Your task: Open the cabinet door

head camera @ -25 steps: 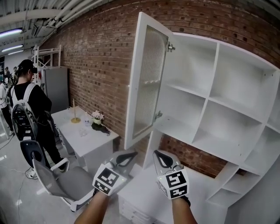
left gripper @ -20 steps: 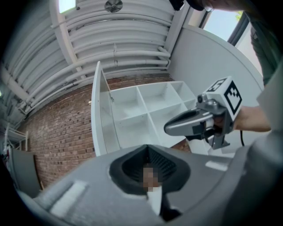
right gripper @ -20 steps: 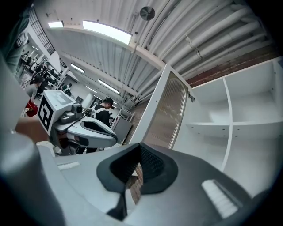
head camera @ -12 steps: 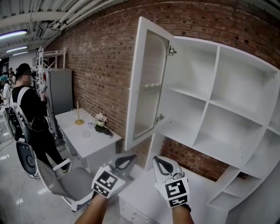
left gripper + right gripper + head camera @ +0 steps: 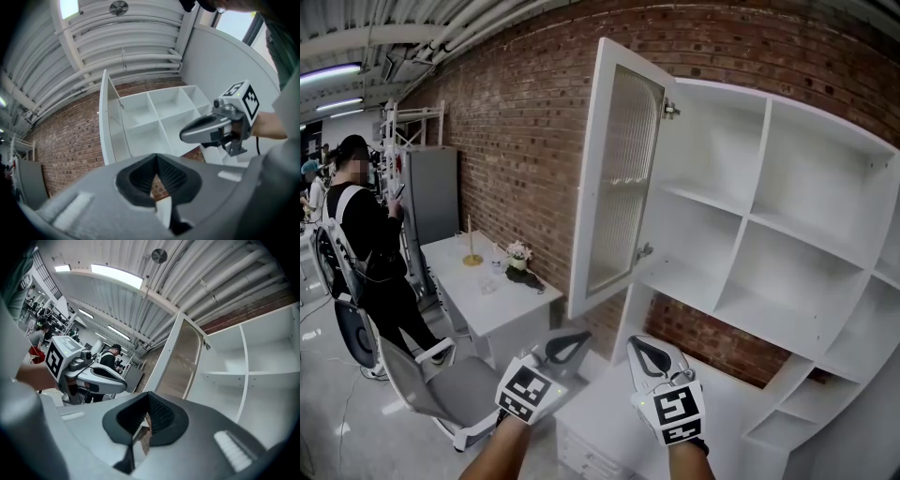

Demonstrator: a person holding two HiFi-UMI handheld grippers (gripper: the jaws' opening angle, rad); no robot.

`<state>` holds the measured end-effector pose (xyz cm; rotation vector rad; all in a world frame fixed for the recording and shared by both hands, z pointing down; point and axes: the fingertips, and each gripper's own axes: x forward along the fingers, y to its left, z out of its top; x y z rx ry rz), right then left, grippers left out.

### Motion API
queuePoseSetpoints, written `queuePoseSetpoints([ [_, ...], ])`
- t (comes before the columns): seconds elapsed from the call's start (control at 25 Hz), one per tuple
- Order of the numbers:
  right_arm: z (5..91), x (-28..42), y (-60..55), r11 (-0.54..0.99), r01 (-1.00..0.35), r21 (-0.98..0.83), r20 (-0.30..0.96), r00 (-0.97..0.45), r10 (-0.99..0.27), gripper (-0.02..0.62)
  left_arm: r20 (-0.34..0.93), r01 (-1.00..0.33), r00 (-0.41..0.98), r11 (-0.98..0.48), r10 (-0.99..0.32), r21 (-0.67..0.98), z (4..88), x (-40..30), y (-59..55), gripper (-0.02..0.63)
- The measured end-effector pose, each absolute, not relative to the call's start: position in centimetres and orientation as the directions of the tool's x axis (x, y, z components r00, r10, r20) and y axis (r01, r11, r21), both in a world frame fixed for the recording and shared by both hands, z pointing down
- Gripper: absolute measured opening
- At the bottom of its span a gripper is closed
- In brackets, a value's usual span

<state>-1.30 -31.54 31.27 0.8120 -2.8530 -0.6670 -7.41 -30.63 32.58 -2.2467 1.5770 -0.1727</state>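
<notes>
**Operator:** Where's the door?

**Spotter:** The tall white-framed cabinet door with the ribbed glass panel [image 5: 614, 178] is ahead of and above you. It already stands wide open at the left end of the white open-fronted shelf unit [image 5: 787, 244] on the brick wall.

**Operator:** How will it handle?

**Spotter:** I'd judge it stiff, fairly light and free on its hinges, and the glass is the fragile part. No handle shows. If you want more swing, take the white frame low on its free long edge.

**Operator:** Counts?

**Spotter:** One door and two small metal hinges [image 5: 668, 109]. Your left gripper [image 5: 570, 343] and right gripper [image 5: 649, 351] sit below the door, apart from it. Both have their jaws pressed together on nothing. Further left are one white table [image 5: 502, 314], one grey chair [image 5: 431, 389] and one person in black [image 5: 361, 234].
</notes>
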Motion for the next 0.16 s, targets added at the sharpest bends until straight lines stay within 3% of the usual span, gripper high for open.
queuePoseSetpoints([
  [0.16,31.26,-1.07,-31.5,0.762,-0.477,0.437,-0.019,-0.852,-0.523,0.003,-0.121,-0.878,0.359,-0.29,-0.925,-0.381,32.44,-7.25,-30.53,0.002],
])
